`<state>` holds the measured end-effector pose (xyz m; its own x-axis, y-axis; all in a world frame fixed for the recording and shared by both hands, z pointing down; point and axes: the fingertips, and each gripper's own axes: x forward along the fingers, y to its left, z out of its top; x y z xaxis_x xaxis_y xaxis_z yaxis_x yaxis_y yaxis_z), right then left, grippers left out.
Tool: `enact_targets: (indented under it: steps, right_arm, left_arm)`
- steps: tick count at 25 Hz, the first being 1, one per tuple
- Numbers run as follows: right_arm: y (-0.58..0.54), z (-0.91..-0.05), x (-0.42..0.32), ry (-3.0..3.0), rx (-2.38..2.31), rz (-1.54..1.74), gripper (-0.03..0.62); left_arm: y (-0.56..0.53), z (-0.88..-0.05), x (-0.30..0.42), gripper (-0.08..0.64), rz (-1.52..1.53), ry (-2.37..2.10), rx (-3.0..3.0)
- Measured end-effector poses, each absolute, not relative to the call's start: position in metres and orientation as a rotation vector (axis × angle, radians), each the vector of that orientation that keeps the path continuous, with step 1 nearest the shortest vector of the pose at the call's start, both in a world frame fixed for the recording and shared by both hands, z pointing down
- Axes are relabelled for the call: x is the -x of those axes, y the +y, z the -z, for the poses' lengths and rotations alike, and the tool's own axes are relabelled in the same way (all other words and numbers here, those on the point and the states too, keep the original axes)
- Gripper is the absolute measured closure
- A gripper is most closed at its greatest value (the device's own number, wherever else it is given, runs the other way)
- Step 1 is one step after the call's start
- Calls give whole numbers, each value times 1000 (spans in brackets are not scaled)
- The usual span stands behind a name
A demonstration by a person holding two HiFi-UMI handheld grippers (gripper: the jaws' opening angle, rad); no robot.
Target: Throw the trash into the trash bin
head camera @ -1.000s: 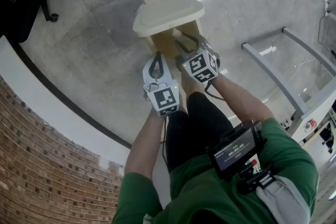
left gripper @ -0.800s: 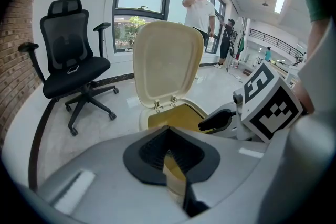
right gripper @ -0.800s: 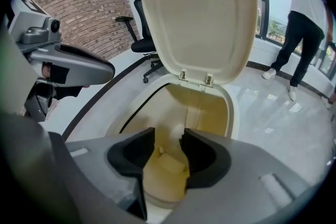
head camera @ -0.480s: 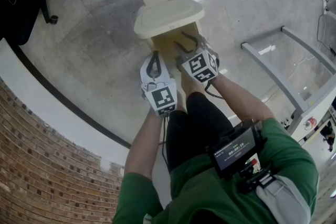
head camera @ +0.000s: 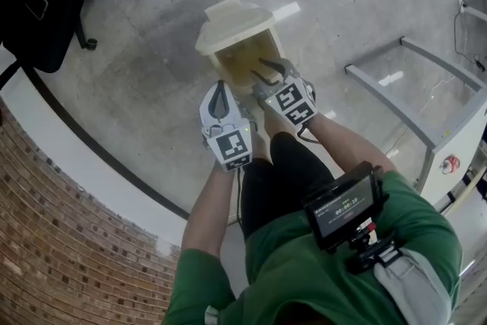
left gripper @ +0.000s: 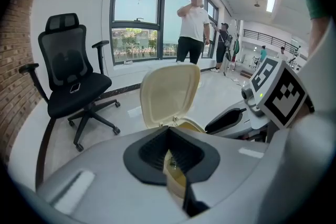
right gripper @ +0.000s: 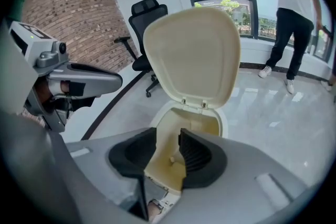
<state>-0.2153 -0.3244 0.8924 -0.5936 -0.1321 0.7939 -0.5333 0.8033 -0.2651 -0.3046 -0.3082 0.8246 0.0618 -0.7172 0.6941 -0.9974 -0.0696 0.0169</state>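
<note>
- Head view: left gripper (head camera: 221, 87), jaws together and empty, hangs beside the open trash bin (head camera: 237, 63); right gripper (head camera: 263, 68) is above its mouth.
- Left gripper view: raised lid (left gripper: 170, 94) stands beyond the jaw tips.
- Right gripper view: jaws wide, just closing slightly, nothing between; bin mouth lies ahead. Best to lift away clear of the lid.

It looked like an open-plan office or lab hall. A black swivel office chair (left gripper: 71, 76) stood on a polished pale floor (head camera: 152, 65) near a brick wall (head camera: 68, 255). Tall windows (left gripper: 136, 23) rose behind it. A white metal bench frame (head camera: 392, 104) stood aside, and people (left gripper: 191, 23) stood farther off.
</note>
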Motion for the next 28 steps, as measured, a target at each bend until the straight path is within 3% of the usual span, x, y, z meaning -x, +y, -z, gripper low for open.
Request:
enact_targets:
  steps: [12, 28]
  right_arm:
    - [-330, -757, 231, -2333, -584, -623, 562]
    - [-292, -595, 228, -2495, -706, -445, 588]
  left_arm:
    - [-317, -712, 304, 554, -616, -1746, -2021]
    - [-275, -577, 297, 554, -557, -1824, -2253]
